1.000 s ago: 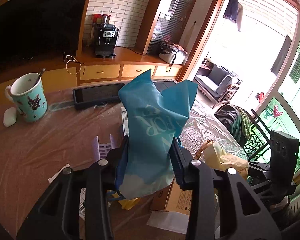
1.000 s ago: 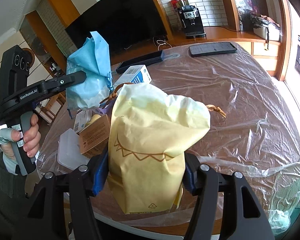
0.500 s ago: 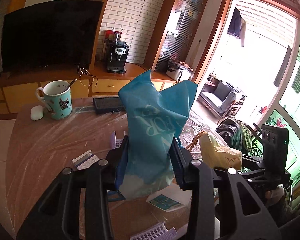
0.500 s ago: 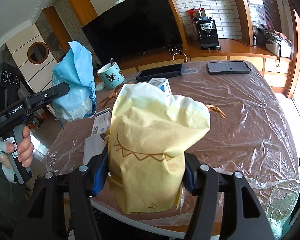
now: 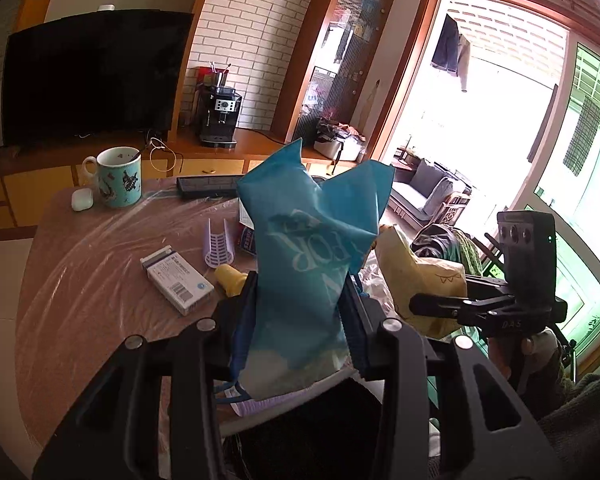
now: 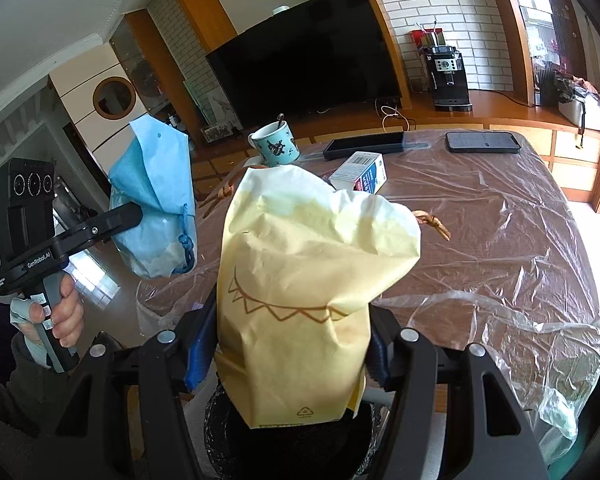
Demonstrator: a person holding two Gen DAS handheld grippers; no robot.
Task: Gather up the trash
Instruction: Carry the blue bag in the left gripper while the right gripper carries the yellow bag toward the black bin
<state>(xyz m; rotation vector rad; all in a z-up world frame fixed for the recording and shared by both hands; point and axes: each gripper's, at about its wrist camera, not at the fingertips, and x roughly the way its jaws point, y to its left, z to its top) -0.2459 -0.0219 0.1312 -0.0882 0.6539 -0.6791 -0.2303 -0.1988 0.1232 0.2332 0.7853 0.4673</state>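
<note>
A crumpled blue paper bag [image 5: 304, 256] with white lettering stands upright between the pads of my left gripper [image 5: 300, 296], which is shut on it. My right gripper [image 6: 292, 332] is shut on a yellow paper bag [image 6: 300, 272] with a brown zigzag print and a twisted cord handle. Each bag also shows in the other view: the blue bag [image 6: 156, 200] at the left, the yellow bag [image 5: 420, 276] at the right. Both bags hang over the table's near edge. A black-lined bin [image 6: 288, 444] sits directly under the yellow bag.
On the plastic-covered table [image 6: 500, 220] lie a white medicine box [image 5: 176, 280], a purple plastic piece [image 5: 218, 244], a second box [image 6: 358, 172], a mug [image 5: 120, 178], a phone [image 6: 482, 142] and a black case [image 6: 364, 145]. A hand [image 6: 60, 312] grips the left handle.
Both grippers have drawn back from the table and risen a little, each still holding its bag. The table's near edge and the dark bin have come into view below.
</note>
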